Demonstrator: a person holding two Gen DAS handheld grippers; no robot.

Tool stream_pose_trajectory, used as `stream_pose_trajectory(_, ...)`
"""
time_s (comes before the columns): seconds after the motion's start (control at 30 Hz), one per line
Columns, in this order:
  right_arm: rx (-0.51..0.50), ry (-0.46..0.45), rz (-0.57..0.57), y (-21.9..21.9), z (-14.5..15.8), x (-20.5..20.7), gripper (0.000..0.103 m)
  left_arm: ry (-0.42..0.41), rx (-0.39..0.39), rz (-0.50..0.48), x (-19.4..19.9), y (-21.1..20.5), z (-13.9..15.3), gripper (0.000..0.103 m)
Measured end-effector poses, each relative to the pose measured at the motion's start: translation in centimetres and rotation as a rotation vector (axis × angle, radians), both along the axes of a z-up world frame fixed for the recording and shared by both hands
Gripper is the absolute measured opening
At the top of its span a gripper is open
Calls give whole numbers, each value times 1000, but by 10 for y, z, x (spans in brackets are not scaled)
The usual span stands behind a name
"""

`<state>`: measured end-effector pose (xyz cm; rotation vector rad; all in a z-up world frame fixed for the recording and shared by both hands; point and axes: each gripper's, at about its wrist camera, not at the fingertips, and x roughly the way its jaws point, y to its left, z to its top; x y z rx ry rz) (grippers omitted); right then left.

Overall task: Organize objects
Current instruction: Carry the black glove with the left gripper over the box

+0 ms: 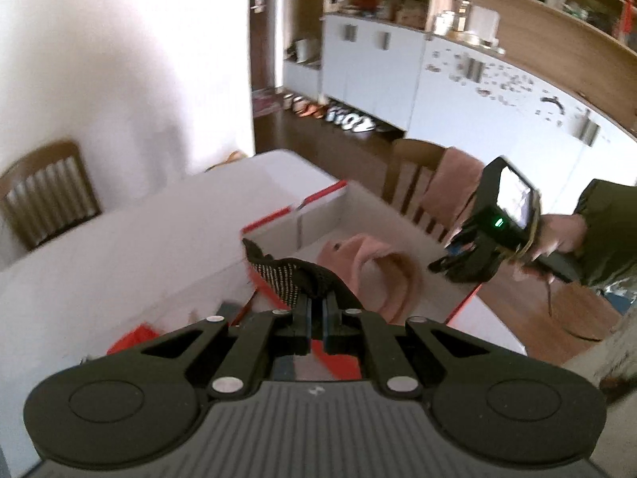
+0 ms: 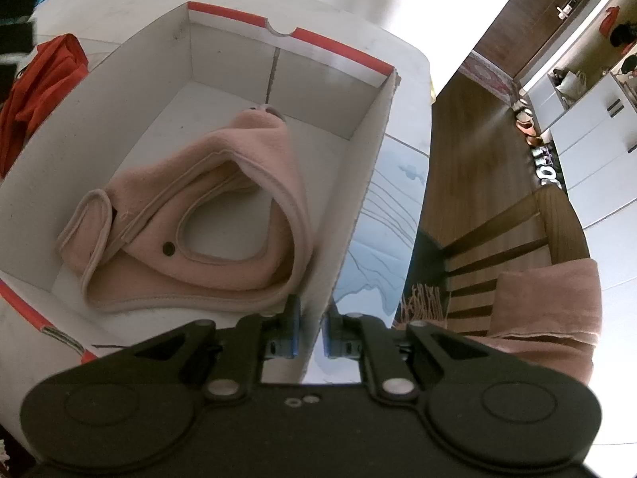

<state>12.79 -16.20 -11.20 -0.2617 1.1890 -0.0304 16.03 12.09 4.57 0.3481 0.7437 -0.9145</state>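
Observation:
A white cardboard box with a red rim (image 1: 314, 199) (image 2: 338, 49) stands open on the white table (image 1: 119, 239). Inside it lies a pink fleece hat (image 1: 370, 263) (image 2: 207, 215). My left gripper (image 1: 316, 302) is raised over the box's near side, shut on a black fabric piece with white dots (image 1: 284, 275) that droops over its tips. My right gripper (image 2: 312, 310) (image 1: 442, 265), held by a hand (image 1: 557, 235), is shut on the box's right wall (image 2: 358, 183), one pad inside and one outside.
A red cloth (image 2: 40, 91) (image 1: 133, 336) lies on the table left of the box. A wooden chair draped with a pink towel (image 2: 549, 302) (image 1: 450, 187) stands at the table's right edge. Another chair (image 1: 47, 191) is by the wall. White cabinets (image 1: 398, 67) line the far side.

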Motion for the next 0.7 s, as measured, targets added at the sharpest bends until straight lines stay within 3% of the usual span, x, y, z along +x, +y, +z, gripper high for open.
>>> stream_pose_trajectory(0.17,-3,0,1,1,1,0,9,-25,14,-80,3,-44,1,4)
stream_pose_trajectory(0.37,1,-2,-1,0,1,0,9,-29,59,-126,11,-87,-19,4)
stream_pose_trajectory(0.7,1,-1,5,0,1,-1,9,-30,248,-139,27,-133,-80,4)
